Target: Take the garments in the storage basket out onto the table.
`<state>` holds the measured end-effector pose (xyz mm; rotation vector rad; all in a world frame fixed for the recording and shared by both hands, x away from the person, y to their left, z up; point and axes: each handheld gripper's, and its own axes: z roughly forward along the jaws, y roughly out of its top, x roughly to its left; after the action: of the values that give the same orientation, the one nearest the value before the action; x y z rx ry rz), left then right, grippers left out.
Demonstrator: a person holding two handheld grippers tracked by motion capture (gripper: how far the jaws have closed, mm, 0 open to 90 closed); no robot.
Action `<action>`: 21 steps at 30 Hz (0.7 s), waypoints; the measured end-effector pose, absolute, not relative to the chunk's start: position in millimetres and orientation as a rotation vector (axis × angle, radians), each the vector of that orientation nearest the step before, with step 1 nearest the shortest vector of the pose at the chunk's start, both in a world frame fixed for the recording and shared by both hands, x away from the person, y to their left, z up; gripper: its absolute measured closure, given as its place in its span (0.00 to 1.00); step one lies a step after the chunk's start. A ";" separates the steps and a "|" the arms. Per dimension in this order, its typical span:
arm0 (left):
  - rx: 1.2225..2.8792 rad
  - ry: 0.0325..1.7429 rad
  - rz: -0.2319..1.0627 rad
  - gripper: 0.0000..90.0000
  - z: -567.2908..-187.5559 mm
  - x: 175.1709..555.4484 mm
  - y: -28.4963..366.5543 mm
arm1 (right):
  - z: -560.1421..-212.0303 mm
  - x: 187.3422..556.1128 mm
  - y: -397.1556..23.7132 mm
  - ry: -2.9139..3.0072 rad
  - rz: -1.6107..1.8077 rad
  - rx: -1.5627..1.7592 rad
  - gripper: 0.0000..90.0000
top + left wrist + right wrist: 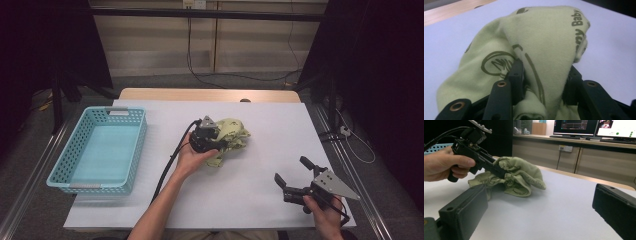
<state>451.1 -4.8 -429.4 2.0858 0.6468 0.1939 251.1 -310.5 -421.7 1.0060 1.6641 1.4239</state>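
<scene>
A crumpled pale green cloth [234,131] with dark printed drawings lies near the middle of the white table cover [280,115]. My left gripper [221,142] comes in from the cloth's left, and its jaws are shut on a raised bunch of the cloth [544,37]. The right gripper view has the same grip from the side, the left gripper [499,171] biting into the cloth [524,176], which partly rests on the table. My right gripper [291,169] stands open near the front right of the table, nothing between its jaws [540,195], pointing toward the cloth.
A light blue perforated basket [135,145] stands at the table's left edge with nothing in it. The wooden table edge [200,94] runs along the back. Cables hang on the wall and floor behind.
</scene>
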 end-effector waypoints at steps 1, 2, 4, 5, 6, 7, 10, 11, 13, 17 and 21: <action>2.089 0.644 0.196 0.67 -431.2 451.1 -6.5 | -421.6 251.1 -310.2 1.662 1.426 1.009 0.00; 2.106 0.637 0.192 0.66 -432.1 451.8 -6.7 | -421.6 251.0 -310.1 1.659 1.420 1.008 0.00; 2.113 0.644 0.176 0.66 -434.7 451.6 -7.6 | -421.6 251.3 -310.8 1.661 1.415 1.003 0.00; 2.120 0.644 0.171 0.66 -435.6 451.5 -7.9 | -421.5 251.4 -311.0 1.660 1.415 1.003 0.00; 2.131 0.641 0.169 0.65 -436.1 451.7 -8.1 | -421.5 251.4 -310.9 1.659 1.415 1.006 0.00; 2.135 0.641 0.176 0.65 -437.2 451.3 -9.4 | -421.6 251.7 -310.6 1.661 1.415 1.003 0.00; 2.135 0.636 0.163 0.62 -440.2 450.5 -11.7 | -422.1 251.9 -309.2 1.665 1.414 1.001 0.00; 2.152 0.641 0.171 0.61 -440.1 450.0 -11.7 | -422.2 251.7 -308.9 1.666 1.415 1.002 0.00; 2.161 0.636 0.195 0.60 -442.8 448.4 -14.8 | -422.2 251.5 -308.8 1.667 1.416 1.003 0.00; 2.207 0.609 0.221 0.54 -443.2 443.3 -19.3 | -422.6 251.7 -308.6 1.672 1.412 1.005 0.00; 2.212 0.577 0.212 0.44 -443.8 440.4 -21.3 | -422.9 252.4 -308.0 1.674 1.413 1.003 0.00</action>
<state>440.4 -21.3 -443.8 2.2124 0.5774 0.2125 252.4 -308.0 -422.9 1.0030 1.6742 1.4126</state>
